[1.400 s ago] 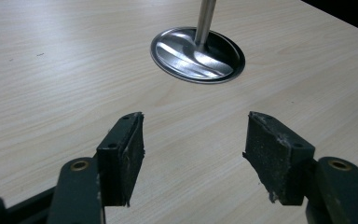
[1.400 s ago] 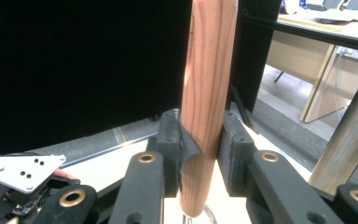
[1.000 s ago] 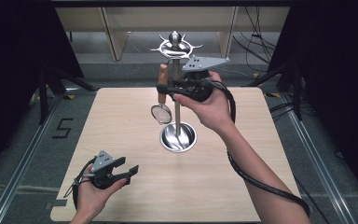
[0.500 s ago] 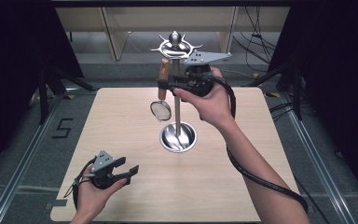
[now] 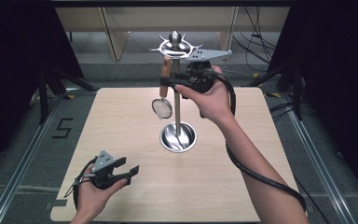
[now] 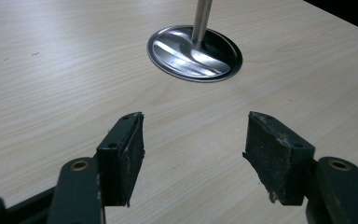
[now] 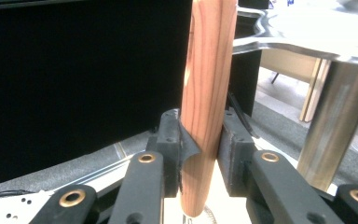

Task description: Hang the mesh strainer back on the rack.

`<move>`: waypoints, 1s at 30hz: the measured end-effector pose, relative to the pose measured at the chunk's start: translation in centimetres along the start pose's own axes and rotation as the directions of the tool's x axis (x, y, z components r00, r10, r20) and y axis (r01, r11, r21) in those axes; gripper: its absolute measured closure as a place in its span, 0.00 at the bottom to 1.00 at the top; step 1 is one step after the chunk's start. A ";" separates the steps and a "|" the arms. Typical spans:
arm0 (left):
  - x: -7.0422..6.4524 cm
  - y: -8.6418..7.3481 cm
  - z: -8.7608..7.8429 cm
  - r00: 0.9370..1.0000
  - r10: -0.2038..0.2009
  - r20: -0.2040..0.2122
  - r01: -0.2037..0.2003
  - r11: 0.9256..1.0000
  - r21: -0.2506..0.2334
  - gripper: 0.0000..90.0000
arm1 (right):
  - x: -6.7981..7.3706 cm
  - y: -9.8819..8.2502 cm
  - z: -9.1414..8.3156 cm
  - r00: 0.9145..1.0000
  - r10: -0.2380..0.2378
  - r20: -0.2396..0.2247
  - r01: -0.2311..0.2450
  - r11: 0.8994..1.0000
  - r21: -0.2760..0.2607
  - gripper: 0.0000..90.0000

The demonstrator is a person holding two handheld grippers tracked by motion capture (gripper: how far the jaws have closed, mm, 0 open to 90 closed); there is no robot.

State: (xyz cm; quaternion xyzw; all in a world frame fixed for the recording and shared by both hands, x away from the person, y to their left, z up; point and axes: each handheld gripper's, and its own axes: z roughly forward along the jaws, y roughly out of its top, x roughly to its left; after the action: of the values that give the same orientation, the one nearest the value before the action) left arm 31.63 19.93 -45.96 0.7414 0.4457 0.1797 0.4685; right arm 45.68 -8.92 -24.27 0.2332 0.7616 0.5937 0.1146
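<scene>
Landmark: the steel utensil stand [image 5: 177, 100], a vertical pole rising from a round dished base [image 5: 178, 137] at the middle of the wooden table [image 5: 242, 186], topped by a star-shaped hook crown [image 5: 175, 45].

Right gripper [image 5: 171, 84]: held high, beside the pole just under the crown, on the pole's left as the high view shows it. The right hand [image 5: 212, 98] grips the gripper body on the pole's right. Jaws clamped on the wooden handle [image 7: 209, 88] of a small mesh strainer [image 5: 162, 108]. In the right gripper view the 2 pads press the handle from both sides, and the handle stands nearly upright between them; the pole [image 7: 335, 121] is close on that view's right, with the crown's edge [image 7: 298, 32] above.

Strainer: hangs vertical, handle up, round mesh bowl down. The bowl sits just left of the pole at about half its height, well above the base and clear of the table. Handle top is near the crown; cannot tell whether it is hooked on a prong.

Left gripper [image 5: 123, 169]: low and near the table's front edge, well apart from the stand, toward the front-left of the base. Jaws spread wide, nothing between them. The left gripper view shows the 2 pads [image 6: 129, 154] apart over bare wood, with the base [image 6: 195, 52] ahead. The left hand [image 5: 93, 193] holds it just above the tabletop.
</scene>
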 end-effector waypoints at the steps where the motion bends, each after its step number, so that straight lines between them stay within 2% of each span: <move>1: 0.0 0.0 0.0 1.000 0.001 0.000 -0.001 1.000 0.000 0.41 | -0.1 0.0 0.0 1.000 0.003 0.012 -0.003 1.000 0.002 0.82; 6: 0.1 0.0 0.0 1.000 0.012 0.001 -0.012 1.000 0.009 0.40 | -0.6 -0.2 0.0 1.000 0.000 0.015 0.000 1.000 0.000 0.82; 10: 0.1 0.0 0.0 1.000 0.011 0.001 -0.011 1.000 0.010 0.41 | -0.7 -0.4 0.1 1.000 0.028 0.011 -0.028 1.000 -0.008 0.82; 12: 0.1 0.0 0.0 1.000 0.011 0.001 -0.011 1.000 0.011 0.40 | -0.9 -0.4 0.2 1.000 0.024 0.008 -0.024 1.000 -0.015 0.81; 20: 0.1 0.0 0.0 1.000 0.015 0.001 -0.015 1.000 0.014 0.41 | -1.1 -1.0 -0.1 0.998 0.060 0.011 -0.060 0.998 -0.027 0.78; 21: 0.1 0.0 0.1 1.000 0.016 0.009 -0.017 1.000 0.012 0.40 | -1.1 -1.0 -0.2 0.997 0.081 0.007 -0.081 0.997 -0.020 0.77; 22: 0.0 -0.1 0.1 1.000 0.003 0.008 -0.003 1.000 0.011 0.41 | -1.1 -1.1 -0.3 0.997 0.081 0.011 -0.081 0.997 -0.018 0.76; 26: 0.0 -0.1 0.0 1.000 0.000 -0.001 0.000 1.000 0.011 0.41 | -1.0 -1.4 -0.5 0.998 0.059 0.023 -0.059 0.998 -0.016 0.69; 27: 0.1 0.0 0.0 1.000 0.013 0.001 -0.013 1.000 0.012 0.40 | -0.8 -1.5 -0.7 0.997 0.063 0.037 -0.063 0.998 -0.013 0.66; 30: 0.2 0.0 -0.1 1.000 0.013 -0.001 -0.013 1.000 0.010 0.40 | -0.6 -1.8 -1.3 0.997 -0.008 0.077 0.009 1.000 -0.006 0.57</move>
State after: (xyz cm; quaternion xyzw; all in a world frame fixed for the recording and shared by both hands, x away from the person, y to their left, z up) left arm 31.63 20.12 -45.98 0.7465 0.4417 0.1810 0.4635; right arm 45.18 -10.68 -25.69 0.2523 0.7556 0.5863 0.1473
